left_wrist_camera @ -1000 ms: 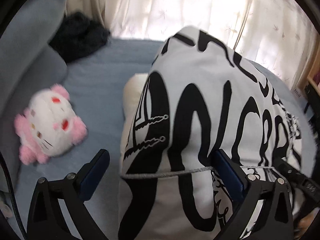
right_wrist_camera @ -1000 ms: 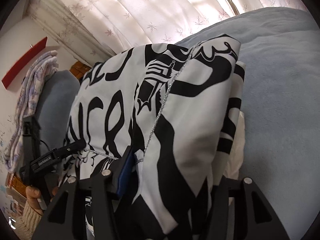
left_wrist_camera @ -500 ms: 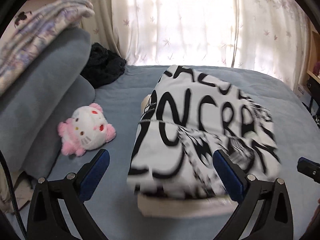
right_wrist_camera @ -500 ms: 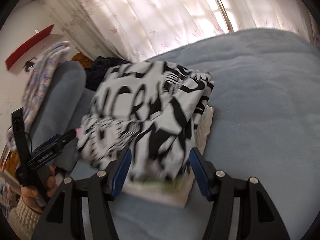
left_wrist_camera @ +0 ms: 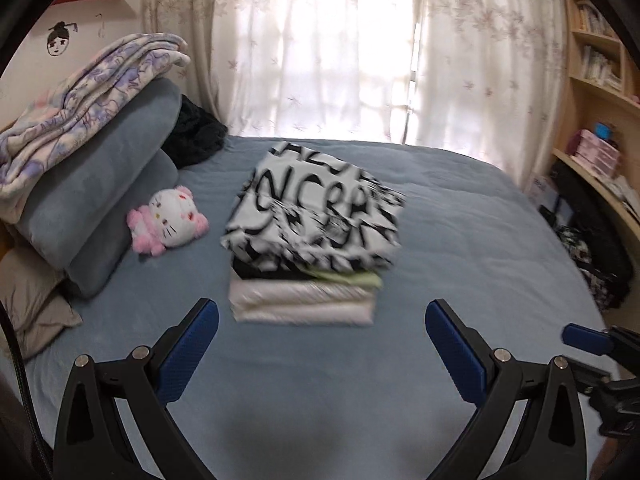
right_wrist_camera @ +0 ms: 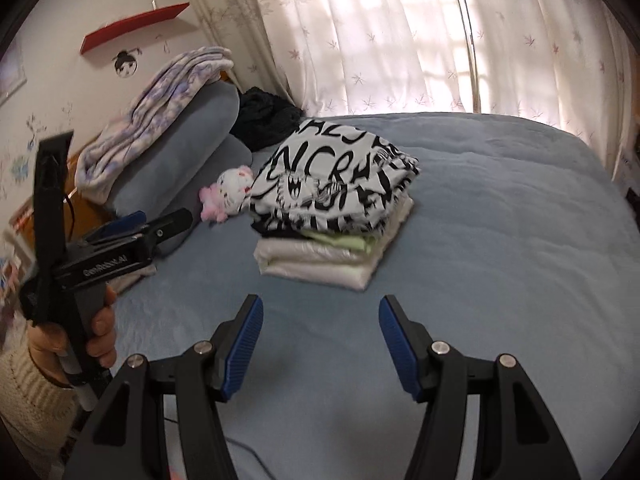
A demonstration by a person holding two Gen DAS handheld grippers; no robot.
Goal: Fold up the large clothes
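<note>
bed (left_wrist_camera: 460, 240): blue sheet, curtained window behind, serves as the folding surface
printed garment (left_wrist_camera: 316, 216): black-and-white lettered top, folded, sits on top of the stack mid-bed, near edge drooping over the layers below
handling: looks soft, floppy, light; no stiffness, so would sag if lifted by one corner; probably best pinched at two corners of a folded edge, or scooped under the whole fold
stack (right_wrist_camera: 320, 260): roughly four layers by the look of it: printed top, dark layer, pale green layer, white bundle at the bottom; blur makes the count shaky
left gripper (left_wrist_camera: 322, 344): jaws spread wide, nothing between them, hangs over bare sheet short of the stack
right gripper (right_wrist_camera: 322, 336): jaws partly apart after just opening a bit more, empty, also short of the stack
grippers: two
plush toy (left_wrist_camera: 168, 222): one, pink and white, just left of the stack
pillows (left_wrist_camera: 100, 184): two blue ones, patterned blanket (left_wrist_camera: 80, 100) on top
</note>
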